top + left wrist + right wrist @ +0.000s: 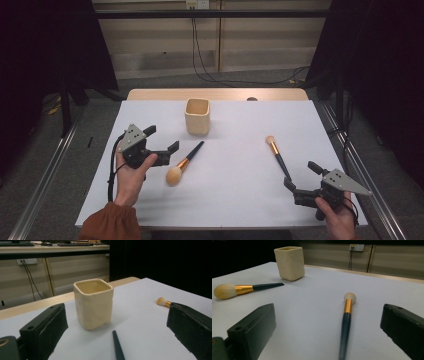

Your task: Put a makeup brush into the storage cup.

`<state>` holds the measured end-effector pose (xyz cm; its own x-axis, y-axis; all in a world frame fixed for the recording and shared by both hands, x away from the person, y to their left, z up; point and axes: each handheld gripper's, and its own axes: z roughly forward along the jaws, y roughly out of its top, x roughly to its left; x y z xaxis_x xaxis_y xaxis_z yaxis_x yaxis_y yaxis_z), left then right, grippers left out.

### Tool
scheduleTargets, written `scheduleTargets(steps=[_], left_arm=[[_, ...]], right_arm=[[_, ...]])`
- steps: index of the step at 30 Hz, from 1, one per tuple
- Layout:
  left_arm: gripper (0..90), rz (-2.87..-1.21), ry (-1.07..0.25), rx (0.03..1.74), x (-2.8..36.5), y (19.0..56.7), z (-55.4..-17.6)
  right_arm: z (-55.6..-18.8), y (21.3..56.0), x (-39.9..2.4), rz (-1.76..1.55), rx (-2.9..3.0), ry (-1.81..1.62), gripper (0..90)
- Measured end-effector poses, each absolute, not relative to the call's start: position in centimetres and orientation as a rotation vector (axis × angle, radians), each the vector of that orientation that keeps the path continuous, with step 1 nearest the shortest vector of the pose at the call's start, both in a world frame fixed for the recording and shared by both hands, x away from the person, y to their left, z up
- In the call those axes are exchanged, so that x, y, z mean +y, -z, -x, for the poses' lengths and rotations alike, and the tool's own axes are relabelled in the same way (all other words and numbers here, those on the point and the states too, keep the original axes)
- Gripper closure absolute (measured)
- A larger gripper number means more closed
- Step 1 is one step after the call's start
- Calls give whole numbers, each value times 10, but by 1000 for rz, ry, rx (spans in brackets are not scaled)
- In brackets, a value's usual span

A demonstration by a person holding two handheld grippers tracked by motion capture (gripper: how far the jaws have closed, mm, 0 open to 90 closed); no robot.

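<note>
The surface (235, 165) is white and takes the middle of the high view. In the upper middle of that view a cream cup (197, 116) with a squarish rim stands upright on it.

At the left of the high view, the left hand (131, 176) holds the left tool (163, 139), and its two jaws stand apart with nothing between them. Just to the right of this tool lies the big brush (184, 164), with a round pale head at the lower end, a gold band and a dark handle that points toward the cup. In the left gripper view the cup (93, 303) stands in the center between the two jaws but farther away, and the tip of the dark handle (118, 346) comes in at the bottom center.

At the lower right of the high view, the right hand (338, 216) holds the right tool (301, 175). Its jaws are also apart and hold nothing. The slim brush (278, 156) lies just above it, with the small pale head at the upper end and the handle end close to the jaws. In the right gripper view this slim brush (346, 325) lies between the two jaws, the head away from the camera. I cannot tell if the handle touches a jaw. The big brush (244, 288) is at the left of that view and the cup (289, 263) at the upper left.
</note>
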<state>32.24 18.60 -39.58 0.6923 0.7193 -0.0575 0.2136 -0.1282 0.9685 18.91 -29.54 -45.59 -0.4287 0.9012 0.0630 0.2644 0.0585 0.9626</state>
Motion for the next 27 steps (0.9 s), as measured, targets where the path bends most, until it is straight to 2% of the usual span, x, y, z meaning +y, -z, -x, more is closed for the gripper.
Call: scheduleTargets(steps=[10, 21, 24, 27], left_arm=[[18, -1745, -462, 739, 168, 398, -341], [16, -1864, -424, 802, 163, 394, -352], [27, -1899, -454, 826, 162, 392, -355], [28, -1938, -415, 847, 163, 390, -359]], right_arm=[[-189, 456, -295, -1165, 1761, -1390, 2], [-189, 456, -295, -1161, 1766, -1391, 2], [-189, 456, -295, -1165, 1766, -1390, 1], [-190, 457, -295, -1165, 1767, -1388, 1]])
